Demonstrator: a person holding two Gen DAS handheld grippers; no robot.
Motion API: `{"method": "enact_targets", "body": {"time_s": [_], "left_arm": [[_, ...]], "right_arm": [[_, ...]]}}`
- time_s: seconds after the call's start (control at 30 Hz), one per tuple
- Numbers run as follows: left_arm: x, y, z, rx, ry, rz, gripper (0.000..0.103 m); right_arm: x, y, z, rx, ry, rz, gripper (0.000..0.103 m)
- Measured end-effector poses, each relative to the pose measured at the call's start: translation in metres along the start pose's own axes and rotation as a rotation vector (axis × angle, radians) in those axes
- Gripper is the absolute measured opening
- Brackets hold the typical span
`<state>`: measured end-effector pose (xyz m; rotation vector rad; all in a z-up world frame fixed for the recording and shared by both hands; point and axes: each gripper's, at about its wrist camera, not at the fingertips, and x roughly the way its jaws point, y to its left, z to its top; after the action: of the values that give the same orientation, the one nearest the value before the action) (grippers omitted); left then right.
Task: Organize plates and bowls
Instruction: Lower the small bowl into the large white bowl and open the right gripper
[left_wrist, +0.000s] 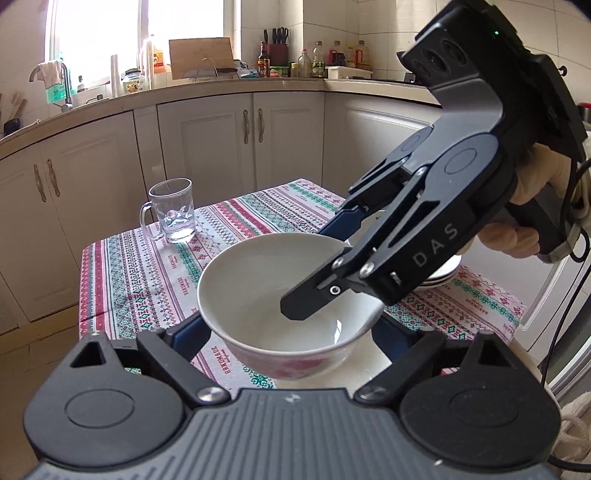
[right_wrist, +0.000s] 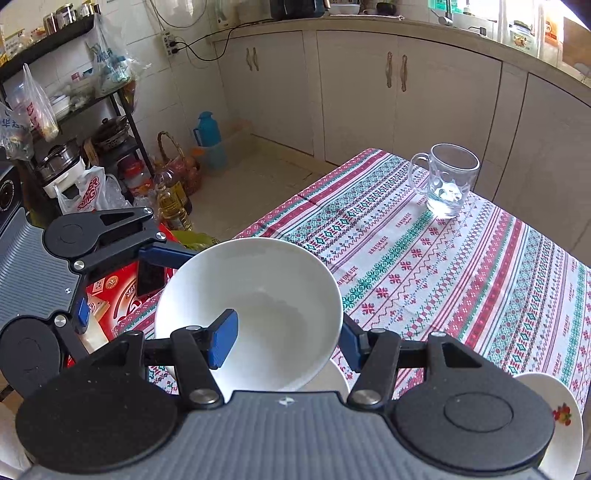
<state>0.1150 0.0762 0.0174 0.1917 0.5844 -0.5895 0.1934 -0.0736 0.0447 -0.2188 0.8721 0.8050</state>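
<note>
Nearest the lens in the left wrist view, the left gripper (left_wrist: 291, 328) stood with its jaws wide on either side of the bowl (left_wrist: 258, 280); we could not tell whether they pressed on it. The bowl hung low at centre frame, above the near edge of the worktop (left_wrist: 147, 258). The right gripper (left_wrist: 314, 269) came in from the upper right with its jaws pinched on the rim, one finger inside and one outside. We judged the glazed ceramic stiff, slick, fairly heavy and liable to chip, so a rim pinch wants support under the foot. Beyond, at the right, sat the stack of plates (left_wrist: 443, 275); the glass mug (left_wrist: 171, 210) stood farther off at the left.
</note>
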Motion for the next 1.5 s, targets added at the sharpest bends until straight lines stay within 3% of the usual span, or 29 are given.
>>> {"method": "enact_targets", "body": {"time_s": [0.57,1.0,1.5], "left_arm": [[0.020,-0.018,-0.010,0.006,0.074,-0.067,0.093],[0.031,-0.018,-0.012,0.008,0.143,-0.076,0.093],[0.036,-0.018,-0.014,0.019,0.164,-0.072,0.093]], "right_arm": [[-0.003,-0.008,-0.032,0.055,0.028,-0.025,0.064],[0.010,-0.013,-0.043,0.066,0.048,0.001,0.064],[0.015,-0.015,-0.049,0.079,0.051,0.011,0.064]]}}
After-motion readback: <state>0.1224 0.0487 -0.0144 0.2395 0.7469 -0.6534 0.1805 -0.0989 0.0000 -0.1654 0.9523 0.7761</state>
